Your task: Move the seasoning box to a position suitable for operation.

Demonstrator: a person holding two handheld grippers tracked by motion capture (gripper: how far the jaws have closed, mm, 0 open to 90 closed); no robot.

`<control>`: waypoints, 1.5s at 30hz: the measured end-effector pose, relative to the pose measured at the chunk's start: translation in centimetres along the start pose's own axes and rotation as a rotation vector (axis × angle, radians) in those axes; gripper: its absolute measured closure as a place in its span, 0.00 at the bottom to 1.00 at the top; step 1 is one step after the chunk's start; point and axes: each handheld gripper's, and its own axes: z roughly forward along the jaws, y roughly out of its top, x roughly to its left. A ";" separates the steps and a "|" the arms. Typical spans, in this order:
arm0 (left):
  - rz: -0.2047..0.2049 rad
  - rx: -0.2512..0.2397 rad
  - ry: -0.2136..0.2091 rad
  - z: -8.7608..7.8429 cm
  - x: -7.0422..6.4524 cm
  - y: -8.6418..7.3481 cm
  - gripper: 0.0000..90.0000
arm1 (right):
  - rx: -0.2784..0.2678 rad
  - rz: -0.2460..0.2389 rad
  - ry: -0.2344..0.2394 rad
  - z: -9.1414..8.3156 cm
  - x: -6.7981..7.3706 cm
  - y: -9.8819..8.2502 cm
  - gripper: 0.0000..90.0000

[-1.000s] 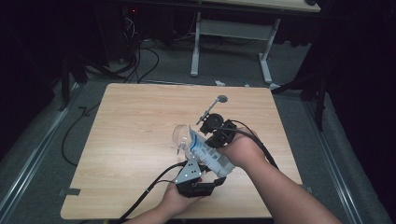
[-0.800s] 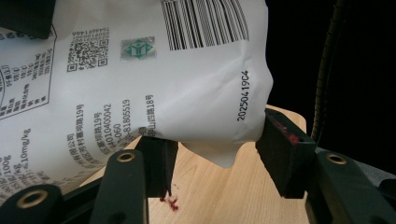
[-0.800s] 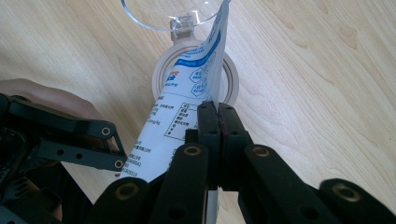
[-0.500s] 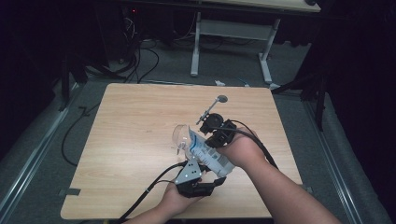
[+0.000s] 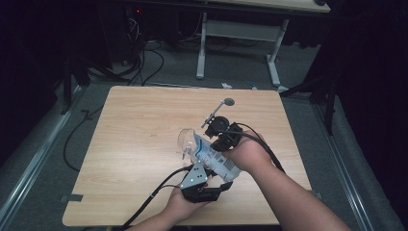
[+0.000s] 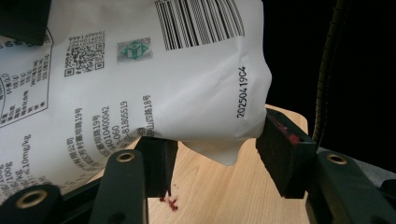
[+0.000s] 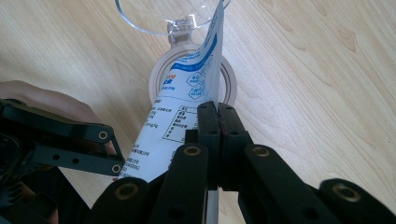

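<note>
White pouch (image 5: pixel 213 159) clamped by both the left gripper (image 6: pixel 215 154) and right gripper (image 7: pixel 217 122), mid-table (image 5: pixel 134 125), its edges well clear.

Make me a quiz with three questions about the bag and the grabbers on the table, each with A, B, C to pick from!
1. Where does the open end of the white bag point?
A. At a clear container with a round mouth
B. At a red bowl
C. Off the table edge

2. What colour is the print near the bag's open end, in the right gripper view?
A. Green
B. Blue
C. Orange

3. How does the right gripper stand?
A. Wide open, nothing in it
B. Lying loose on the wooden table
C. Shut on the bag's edge

Answers:
1 A: the bag's end sits over the container's round opening in the right gripper view.
2 B: blue bands and boxes show on the white.
3 C: its two black jaws press together with the thin edge between them.
</note>
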 end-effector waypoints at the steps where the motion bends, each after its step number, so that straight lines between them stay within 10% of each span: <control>1: 0.000 0.000 -0.001 0.0 0.0 0.0 0.55 | 0.000 -0.001 0.000 0.0 0.0 0.0 1.00; 45: -0.013 -0.006 -0.007 0.0 0.2 0.4 0.55 | 0.000 0.011 -0.009 -0.1 -0.4 0.2 1.00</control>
